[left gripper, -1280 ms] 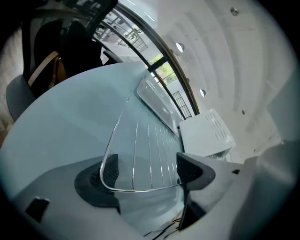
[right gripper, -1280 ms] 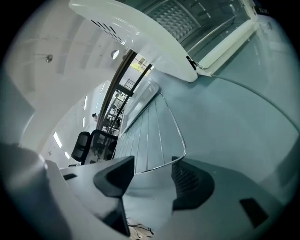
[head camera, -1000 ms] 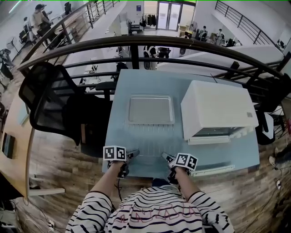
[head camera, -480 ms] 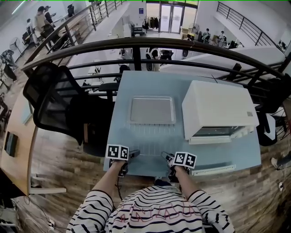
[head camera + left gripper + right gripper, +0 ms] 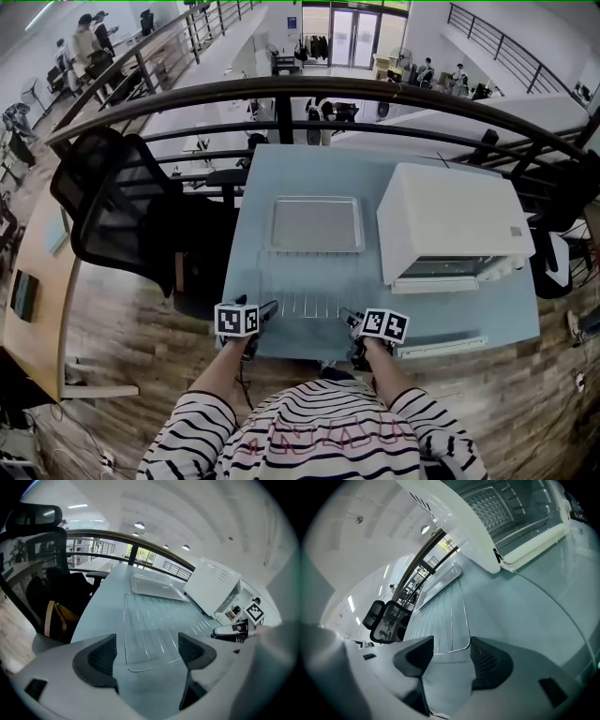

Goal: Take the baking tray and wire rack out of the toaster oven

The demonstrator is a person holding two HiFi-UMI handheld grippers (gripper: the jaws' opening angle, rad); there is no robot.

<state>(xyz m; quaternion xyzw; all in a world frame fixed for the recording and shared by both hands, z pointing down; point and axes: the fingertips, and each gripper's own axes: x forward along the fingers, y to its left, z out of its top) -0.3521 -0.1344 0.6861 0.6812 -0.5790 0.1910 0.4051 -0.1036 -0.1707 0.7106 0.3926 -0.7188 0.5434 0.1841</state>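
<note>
No print can be read — the lettering on the striped shirt (image 5: pixel 314 436) is too blurred.

- Rectangular metal baking tray (image 5: pixel 314 224): centre of pale blue table (image 5: pixel 309 169).
- Thin wire rack (image 5: pixel 309 281): before it, by near edge.
- White toaster oven (image 5: pixel 455 220): right edge.

The head view looks steeply down from above the person's chest, well back from the oven (image 5: pixel 455 220), which sits right of centre; the whole table (image 5: pixel 281 169) fits in it; the left gripper (image 5: pixel 147 651) view sits low over the table, left of the oven, facing it slantwise across the rack (image 5: pixel 150 630); the right gripper (image 5: pixel 450 656) view sits low and rolled, near the oven's open front, looking past it along the rack; all three share the oven, rack and tray (image 5: pixel 315 224).
</note>
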